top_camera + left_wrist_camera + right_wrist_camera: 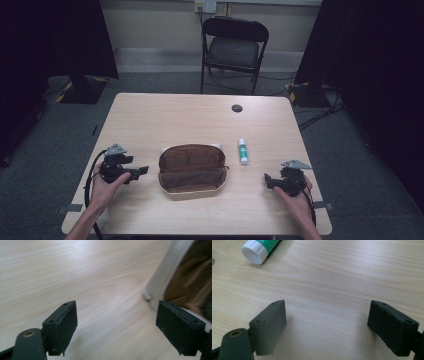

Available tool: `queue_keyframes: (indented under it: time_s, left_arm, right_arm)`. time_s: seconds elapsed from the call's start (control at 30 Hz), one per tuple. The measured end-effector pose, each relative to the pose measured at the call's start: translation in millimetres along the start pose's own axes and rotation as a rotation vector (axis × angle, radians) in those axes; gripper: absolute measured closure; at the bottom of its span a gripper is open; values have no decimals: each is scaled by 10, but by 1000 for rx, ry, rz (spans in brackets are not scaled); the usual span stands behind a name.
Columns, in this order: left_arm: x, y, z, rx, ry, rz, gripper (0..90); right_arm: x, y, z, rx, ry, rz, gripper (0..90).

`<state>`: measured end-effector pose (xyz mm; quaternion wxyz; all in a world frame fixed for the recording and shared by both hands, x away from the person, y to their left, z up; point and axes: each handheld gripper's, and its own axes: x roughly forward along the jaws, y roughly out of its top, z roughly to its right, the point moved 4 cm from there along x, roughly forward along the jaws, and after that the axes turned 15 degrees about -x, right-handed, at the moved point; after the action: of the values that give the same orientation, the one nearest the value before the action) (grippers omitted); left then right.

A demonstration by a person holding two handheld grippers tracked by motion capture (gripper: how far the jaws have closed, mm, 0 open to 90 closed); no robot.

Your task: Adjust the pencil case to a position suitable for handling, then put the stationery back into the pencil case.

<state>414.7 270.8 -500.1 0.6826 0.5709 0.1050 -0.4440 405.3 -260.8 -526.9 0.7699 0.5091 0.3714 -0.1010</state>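
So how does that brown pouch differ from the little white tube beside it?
The pouch is broad, brown inside and lies unzipped, wide open; the glue stick is slim, white and green, with its cap on. The pouch sits mid-table, the glue stick to its right. Both rest flat on the table, untouched.

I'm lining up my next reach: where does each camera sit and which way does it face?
High view: above the person's side, facing forward and down on the table; forearms, left tool and right tool show.
Left gripper view: on the left tool, open, facing the open pencil case.
Right gripper view: on the right tool, open, facing the glue stick.
Shared: wooden tabletop.
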Motion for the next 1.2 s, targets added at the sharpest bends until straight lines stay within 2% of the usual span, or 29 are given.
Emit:
queue_keyframes:
  time_s: [0.03, 0.07, 0.1, 0.13, 0.17, 0.27, 0.33, 0.4, 0.5, 0.53, 0.57, 0.6, 0.77, 0.9, 1.2]
  left_arm:
    - [0, 0, 0, 0, 0, 0, 200]
    - [40, -44, -28, 10, 20, -36, 204]
    - [40, -44, -28, 10, 20, -36, 195]
    - [88, -84, -43, 28, 39, -65, 179]
    - [107, -90, -39, 32, 58, -58, 177]
    - [141, -107, -14, 68, 69, -67, 164]
    - [189, -137, 4, 88, 77, -93, 163]
    - [216, -151, 21, 118, 106, -90, 139]
    - [235, -162, 31, 113, 100, -78, 121]
    - [240, -171, 27, 115, 98, -63, 102]
    - [247, -193, 15, 117, 92, -27, 88]
    - [249, -201, 11, 118, 90, -18, 73]
    - [250, -204, 15, 114, 95, -18, 63]
    - [259, -202, 19, 103, 104, -20, 45]
    - [271, -199, 28, 100, 108, -24, 25]
  right_arm:
    - [8, 10, -1, -4, 6, 0, 144]
    - [15, 20, -2, -4, 5, -5, 144]
    - [17, 27, -4, -5, 8, -9, 145]
    - [23, 35, -10, -6, 13, -6, 146]
    - [26, 37, -10, -8, 14, -4, 149]
    - [11, 44, -16, -14, 24, -4, 197]
    - [2, 55, -23, -15, 26, -3, 188]
    - [-14, 84, -43, -17, 33, -4, 194]
    - [-59, 166, -83, -31, 47, 30, 214]
    - [-67, 206, -104, -37, 54, 42, 221]
    - [-72, 232, -116, -43, 63, 50, 229]
    - [-81, 275, -139, -47, 71, 69, 240]
    - [-53, 474, -233, -83, 108, 109, 295]
    - [41, 644, -293, -111, 147, 122, 331]
    - [252, 910, -354, -117, 188, 131, 394]
